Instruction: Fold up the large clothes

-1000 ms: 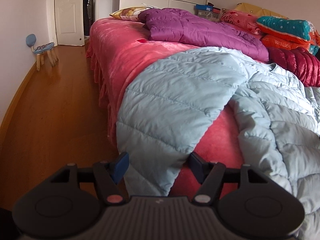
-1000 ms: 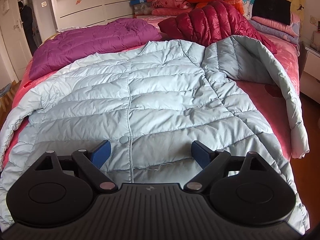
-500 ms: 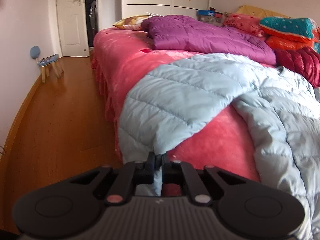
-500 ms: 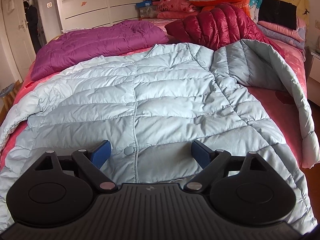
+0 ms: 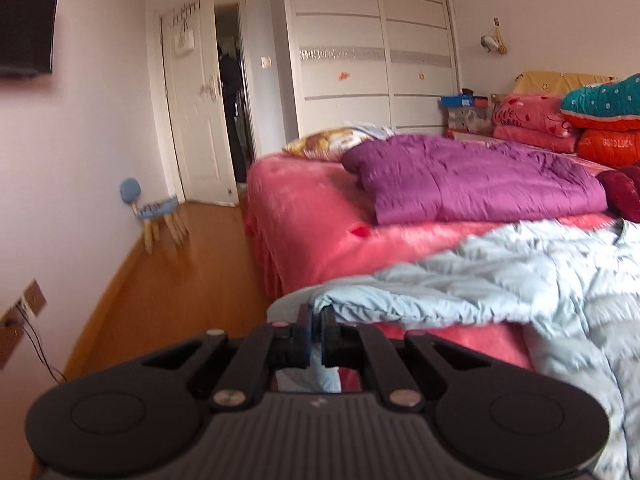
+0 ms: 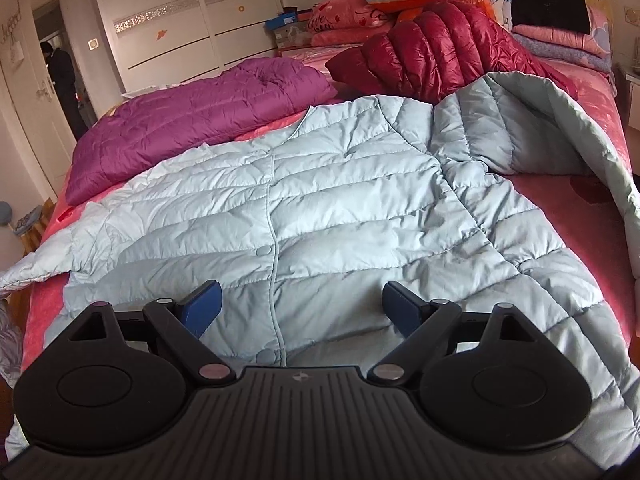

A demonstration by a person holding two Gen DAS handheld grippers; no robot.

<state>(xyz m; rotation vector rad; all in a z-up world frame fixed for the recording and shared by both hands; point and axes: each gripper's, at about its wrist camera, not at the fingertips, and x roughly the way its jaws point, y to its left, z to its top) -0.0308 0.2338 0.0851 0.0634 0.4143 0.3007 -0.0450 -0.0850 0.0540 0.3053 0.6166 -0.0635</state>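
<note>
One sleeve [image 5: 360,304] inside left hand-held gripper [image 5: 315,334]

The pale blue quilted puffer jacket [image 6: 320,208] is thin, smooth cloth with a soft sheen, puffy between the stitch lines. The dark red puffer jacket [image 6: 444,48] is way glossier, almost wet-looking. The purple quilted jacket [image 6: 192,120] is more matt. The pink bedspread [image 5: 320,216] looks fuzzy, like fleece. The orange-brown floor [image 5: 168,288] is polished wood with some glare. Both the left gripper [image 5: 315,344] and the right gripper [image 6: 301,306] are matt black plastic with ribbed bodies.
</note>
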